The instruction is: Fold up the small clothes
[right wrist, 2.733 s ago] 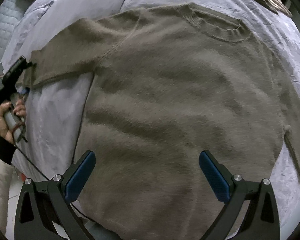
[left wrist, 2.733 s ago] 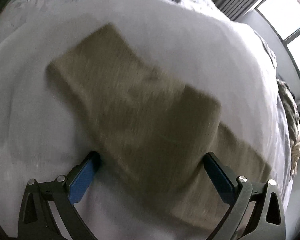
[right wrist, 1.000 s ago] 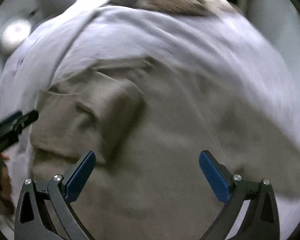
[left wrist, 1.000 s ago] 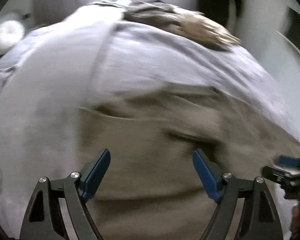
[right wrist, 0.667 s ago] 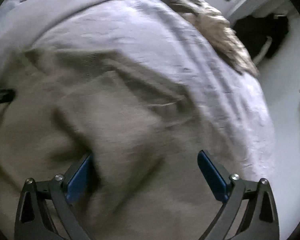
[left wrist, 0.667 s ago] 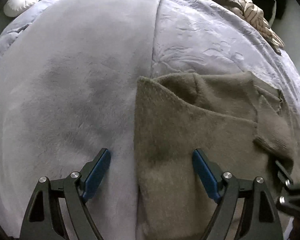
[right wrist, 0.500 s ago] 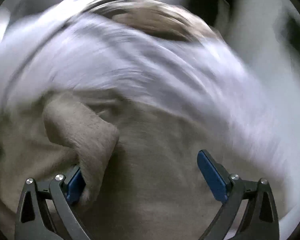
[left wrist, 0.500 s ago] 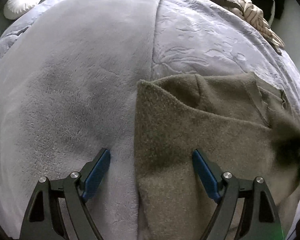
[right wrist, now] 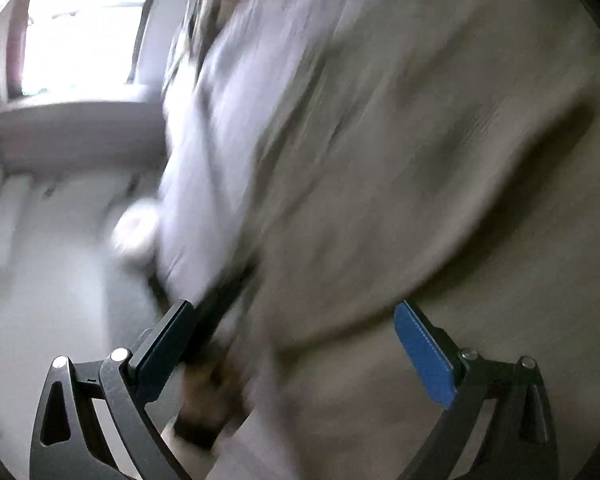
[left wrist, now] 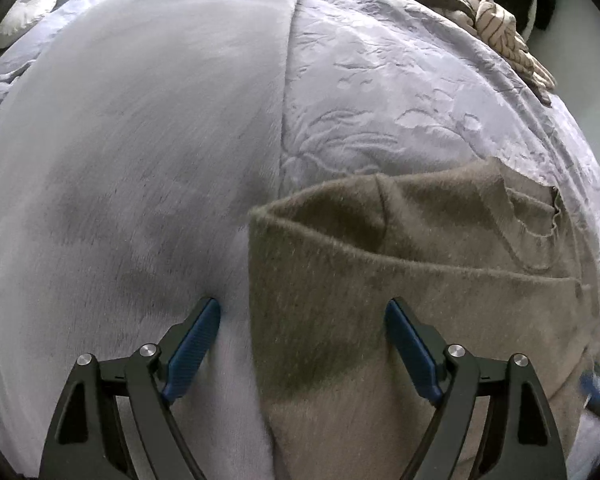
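- Currently the left gripper (left wrist: 302,340) has its jaws spread wide, nothing pinched, straddling the left edge of the fuzzy olive-brown knit sweater (left wrist: 400,280).
- Sweater lies partly folded on the pale lavender bed cover (left wrist: 140,160).
- Right gripper (right wrist: 296,344) also gapes, empty; its view is blurred, sweater filling the frame.

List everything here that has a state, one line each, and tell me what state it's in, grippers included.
Sweater: partly folded, left side turned in to a straight edge, lying on the bed.
Left gripper: open, straddling the sweater's folded edge, gripping nothing.
Right gripper: open, over the sweater; view blurred.
Plush blanket: spread flat.
Quilted cover: spread, lightly creased.
Striped garment: bunched at the far edge.
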A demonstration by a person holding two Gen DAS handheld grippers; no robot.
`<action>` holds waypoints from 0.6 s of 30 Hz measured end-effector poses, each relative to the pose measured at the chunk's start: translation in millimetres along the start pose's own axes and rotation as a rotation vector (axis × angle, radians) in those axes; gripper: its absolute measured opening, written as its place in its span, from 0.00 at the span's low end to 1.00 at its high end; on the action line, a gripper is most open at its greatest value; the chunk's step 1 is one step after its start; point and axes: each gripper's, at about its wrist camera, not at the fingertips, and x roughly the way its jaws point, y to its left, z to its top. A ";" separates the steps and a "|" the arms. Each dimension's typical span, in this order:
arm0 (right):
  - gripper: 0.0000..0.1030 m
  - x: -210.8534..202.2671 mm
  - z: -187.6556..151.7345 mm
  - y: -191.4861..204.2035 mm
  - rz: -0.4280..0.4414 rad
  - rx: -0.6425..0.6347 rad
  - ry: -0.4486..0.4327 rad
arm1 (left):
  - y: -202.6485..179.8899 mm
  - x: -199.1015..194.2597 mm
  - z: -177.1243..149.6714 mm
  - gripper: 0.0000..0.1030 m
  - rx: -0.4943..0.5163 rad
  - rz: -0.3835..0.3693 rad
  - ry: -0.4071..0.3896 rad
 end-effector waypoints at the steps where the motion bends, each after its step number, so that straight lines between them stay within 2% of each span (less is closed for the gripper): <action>1: 0.97 27.3 -8.1 4.1 0.017 0.003 0.054 | 1.3 -0.5 2.7 0.77 0.004 -0.001 -0.001; 2: 0.97 50.6 -14.6 6.6 0.023 0.006 0.085 | 2.5 -0.6 5.4 0.71 0.007 0.000 0.003; 3: 0.97 67.6 -18.7 7.8 0.025 0.014 0.097 | 2.8 -0.5 7.5 0.55 0.009 -0.007 0.007; 4: 0.97 81.1 -23.6 7.2 0.027 0.031 0.097 | 1.4 1.1 6.2 0.45 0.006 -0.020 0.013; 5: 0.97 91.9 -24.9 6.8 0.023 0.056 0.085 | 2.0 1.2 8.2 0.39 -0.001 -0.039 0.019; 6: 0.96 97.5 -23.7 7.0 0.017 0.076 0.067 | 5.1 0.2 10.3 0.25 -0.009 -0.063 0.023; 7: 0.91 103.0 -22.4 7.3 0.009 0.103 0.044 | 6.8 0.4 13.8 0.09 -0.013 -0.087 0.028; 10: 0.08 115.7 -15.9 6.3 0.044 0.145 0.060 | 12.7 -7.3 19.0 0.09 -0.014 -0.156 0.024; 15: 0.07 139.7 -3.0 32.5 0.087 0.072 0.107 | 26.0 -28.9 21.6 0.09 0.024 -0.190 -0.022; 16: 0.07 149.8 1.0 35.2 0.074 0.057 0.127 | 28.5 -30.8 19.7 0.09 0.026 -0.184 -0.024; 18: 0.10 164.6 1.4 34.0 -0.022 0.039 0.164 | 35.9 -21.4 19.8 0.09 0.014 -0.161 -0.013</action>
